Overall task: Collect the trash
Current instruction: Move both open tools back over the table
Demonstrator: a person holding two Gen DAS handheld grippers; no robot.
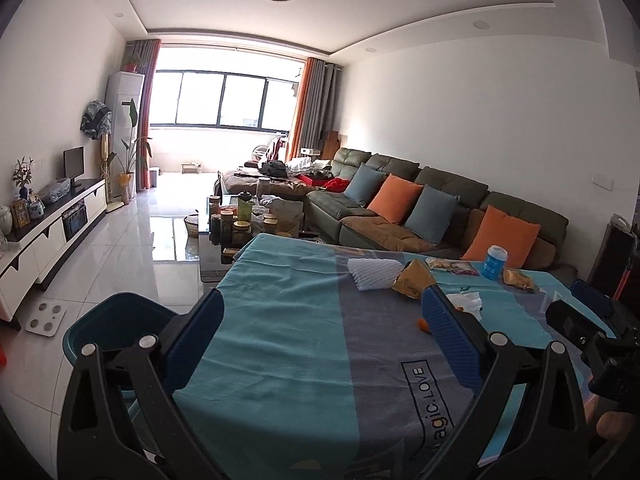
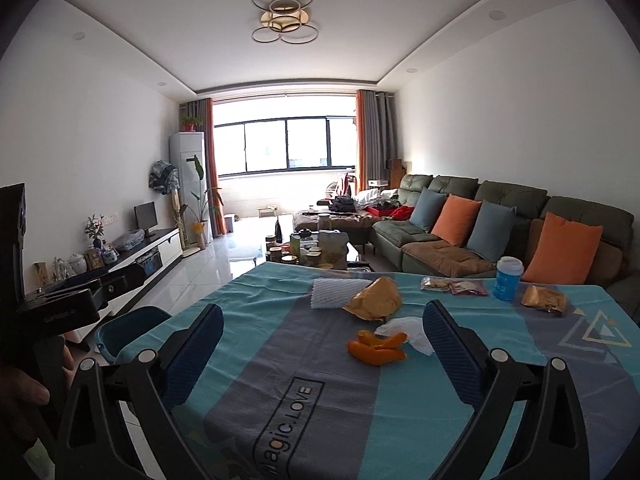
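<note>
- Both grippers hover above the near edge of the tabletop (image 2: 280,360), which is covered with a teal and grey cloth; neither touches anything.
- Right gripper (image 2: 320,340): fingers spread wide, nothing between them, pointing at the litter in the middle of the cloth.
- Left gripper (image 1: 324,328): spread just as wide and empty, a little to the left of its partner, over bare cloth.
- Nearest to the right gripper lies the orange peel (image 2: 376,348), with a crumpled white tissue (image 2: 408,330) touching it on the far right side.
- Beyond those sits a brown paper wrapper (image 2: 376,298), partly overlapping a white foam net (image 2: 336,292).
- Farther right stand a blue cup (image 2: 508,278) with snack packets (image 2: 454,286) to its left and another golden wrapper (image 2: 544,298) on its right.
- A teal bin (image 1: 116,328) shows low at the tabletop's left edge, and is likely where the trash should go.
- Judgement: no piece has been collected yet, and the peel is the natural first pick.
- To do it well, lower the right gripper so the peel sits squarely between the fingers, then close gently; the curled strips may slip or split apart.
- Keep the fingertips off the loose cloth, since pinching fabric could drag the other items, and the cup could tip over.
</note>
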